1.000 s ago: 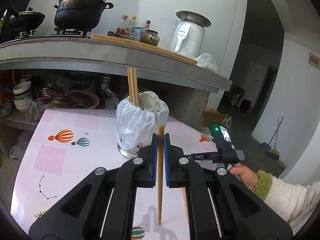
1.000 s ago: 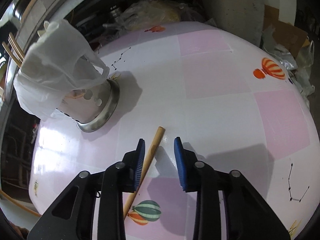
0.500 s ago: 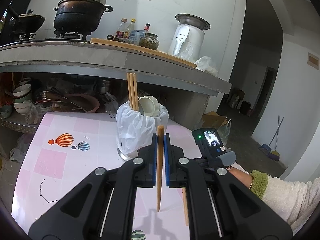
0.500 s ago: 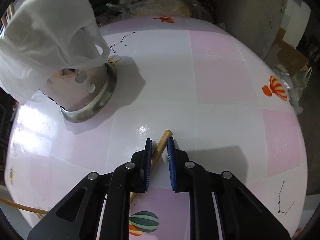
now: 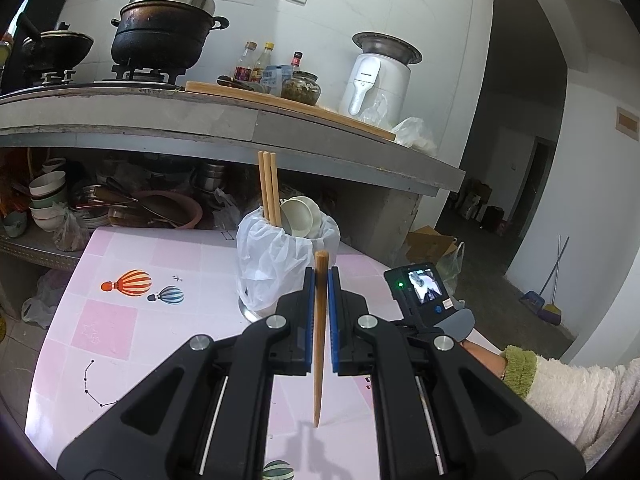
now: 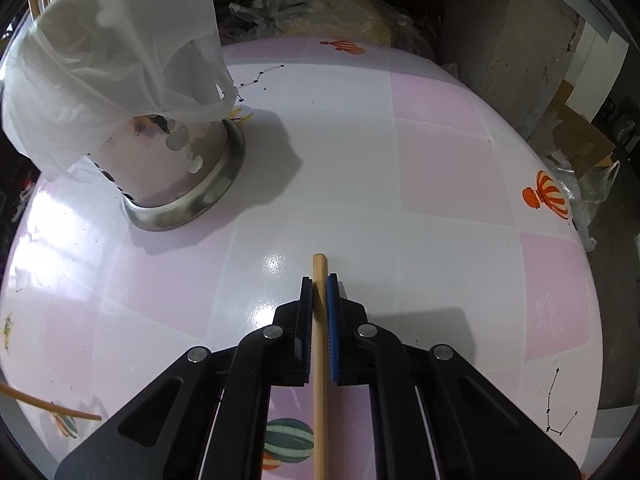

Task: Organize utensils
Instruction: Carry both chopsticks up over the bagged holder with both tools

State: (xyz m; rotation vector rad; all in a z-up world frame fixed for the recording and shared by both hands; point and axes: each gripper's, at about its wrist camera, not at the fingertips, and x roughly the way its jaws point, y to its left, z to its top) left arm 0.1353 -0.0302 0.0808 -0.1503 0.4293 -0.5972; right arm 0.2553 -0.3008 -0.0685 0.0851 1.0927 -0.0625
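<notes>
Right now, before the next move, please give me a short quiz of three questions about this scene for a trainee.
1. True or false: the left gripper holds its chopstick about upright.
2. What is between the fingers of the right gripper? A) a spoon B) a chopstick C) nothing
3. Fill in: the steel utensil holder is lined with a white plastic ____.

Key: 1 true; 2 B; 3 bag. Three chopsticks and white spoons already stand in the holder.
</notes>
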